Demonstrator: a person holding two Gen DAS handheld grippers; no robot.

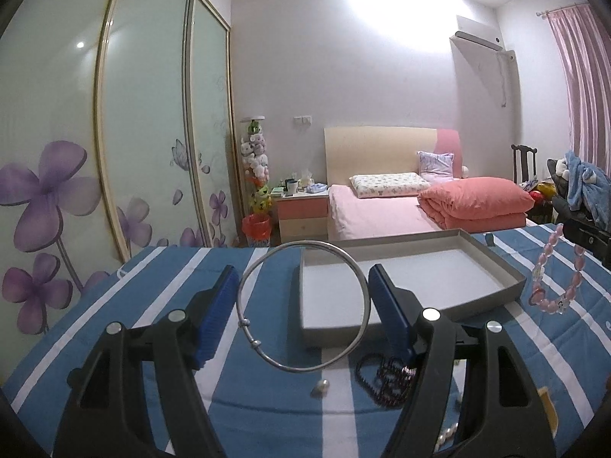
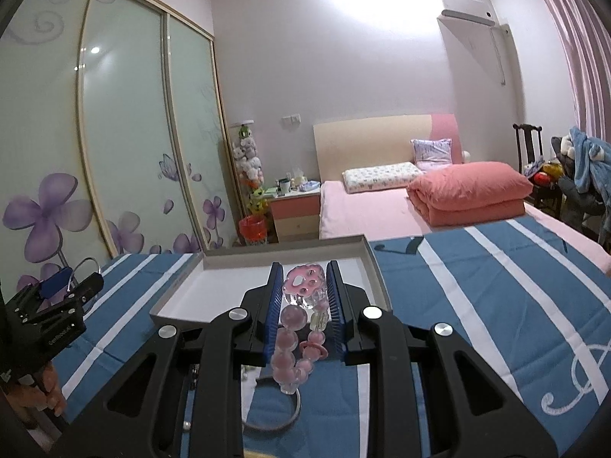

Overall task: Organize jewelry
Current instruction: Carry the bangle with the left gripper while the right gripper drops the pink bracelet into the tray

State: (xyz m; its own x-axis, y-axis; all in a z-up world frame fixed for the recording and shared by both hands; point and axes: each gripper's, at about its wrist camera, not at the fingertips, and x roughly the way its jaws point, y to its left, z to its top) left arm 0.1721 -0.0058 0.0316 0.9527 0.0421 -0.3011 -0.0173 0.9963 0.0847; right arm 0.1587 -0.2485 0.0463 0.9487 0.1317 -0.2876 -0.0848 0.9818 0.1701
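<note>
On the left, the left gripper point(image 1: 301, 294) has its jaws spread wide, and a thin silver bangle point(image 1: 303, 307) stands upright between the blue pads point(image 1: 214, 320). The ring appears to bear against both pads, so the jaws seem to hold it across its width, though the exact contact is hard to confirm. It hangs above the blue striped cloth point(image 1: 133, 305), just short of the near edge of a shallow grey tray point(image 1: 492, 257). The bangle is stiff, light and smooth; it will likely slip or spin if pinched on its rim, so the two small beads on the lower left of the hoop look like the surest place to hold it.

Below it on the cloth lie a small pale pearl-like piece point(image 1: 320, 388) and a dark beaded bracelet point(image 1: 385, 376), both loose and still outside the tray.

To the right, the right gripper point(image 2: 303, 313) has its jaws drawn close on a pink bead bracelet point(image 2: 296, 336), which dangles over the tray's near rim point(image 2: 179, 297). The strand is floppy and the glassy beads look slick and chip-prone, so lowering it gently and releasing close to the tray floor seems wise. Another ring point(image 2: 275, 420) lies on the cloth beneath.
</note>
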